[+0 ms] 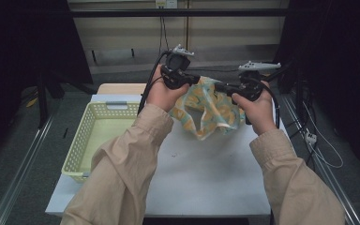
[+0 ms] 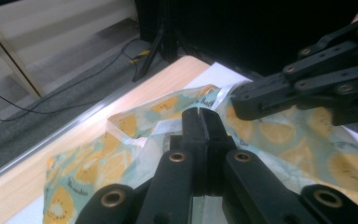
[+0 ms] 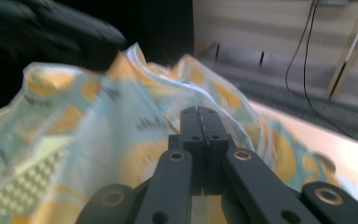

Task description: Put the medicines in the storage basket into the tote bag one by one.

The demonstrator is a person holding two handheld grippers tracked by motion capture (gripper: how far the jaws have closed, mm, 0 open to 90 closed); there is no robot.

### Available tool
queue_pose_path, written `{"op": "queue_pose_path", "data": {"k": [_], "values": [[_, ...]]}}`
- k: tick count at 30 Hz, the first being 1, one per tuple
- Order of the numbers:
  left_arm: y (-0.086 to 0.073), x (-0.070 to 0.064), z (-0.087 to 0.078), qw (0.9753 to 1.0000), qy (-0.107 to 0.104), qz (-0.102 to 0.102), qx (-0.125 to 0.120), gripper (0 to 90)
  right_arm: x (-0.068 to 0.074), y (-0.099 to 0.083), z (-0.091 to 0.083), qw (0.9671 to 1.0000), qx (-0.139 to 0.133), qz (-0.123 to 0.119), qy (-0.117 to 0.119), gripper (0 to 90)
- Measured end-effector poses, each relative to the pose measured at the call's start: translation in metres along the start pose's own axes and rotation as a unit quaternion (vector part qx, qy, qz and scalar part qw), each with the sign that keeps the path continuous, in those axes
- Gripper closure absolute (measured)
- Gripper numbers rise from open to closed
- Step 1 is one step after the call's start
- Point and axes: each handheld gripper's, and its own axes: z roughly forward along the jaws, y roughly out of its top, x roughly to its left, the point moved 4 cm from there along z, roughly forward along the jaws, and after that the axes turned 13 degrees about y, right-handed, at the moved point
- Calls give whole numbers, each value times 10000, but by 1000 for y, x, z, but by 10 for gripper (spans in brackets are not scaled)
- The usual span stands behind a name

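While both grippers hold one cloth in the air, these are the relations that matter, largest thing first:

Table [image 1: 206, 178]: white top with a wooden strip along its far edge; most of the near half is bare.

Basket [image 1: 85, 140]: pale yellow and perforated, on the left side of the table, its long axis running from the near edge to the far edge. It lies to the left of the cloth, on the left gripper's side.

Cloth [image 1: 212, 108]: teal with an orange-slice print, held up over the far middle of the table. Its top edge stretches left to right between the two grippers, and the rest sags to a point that seems to hang just above the tabletop.

Left gripper [image 1: 193, 79]: jaws closed on the cloth's upper left edge, with fabric pinched between the tips in the left gripper view [image 2: 203, 122]. This is the hand nearer the basket.

Right gripper [image 1: 218, 86]: jaws pressed together on the upper right edge, the print bunched around them in the right gripper view [image 3: 200, 122].

Gap between grippers: small, tips facing each other.

Likely next move: carrying the cloth left toward the basket, a judgement only.
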Motion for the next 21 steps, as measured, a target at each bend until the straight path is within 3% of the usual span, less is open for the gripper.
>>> {"op": "queue_pose_path", "data": {"k": [4, 10, 21], "values": [[14, 1, 0, 9999, 69, 9, -146, 900, 5, 20, -4, 9997, -201, -110, -2, 900], [44, 7, -12, 9986, 153, -111, -493, 900, 10, 33, -7, 9996, -237, -182, 13, 900], [27, 1, -6, 9998, 40, 12, -211, 900, 4, 12, -5, 9999, -142, -15, 73, 900]]}}
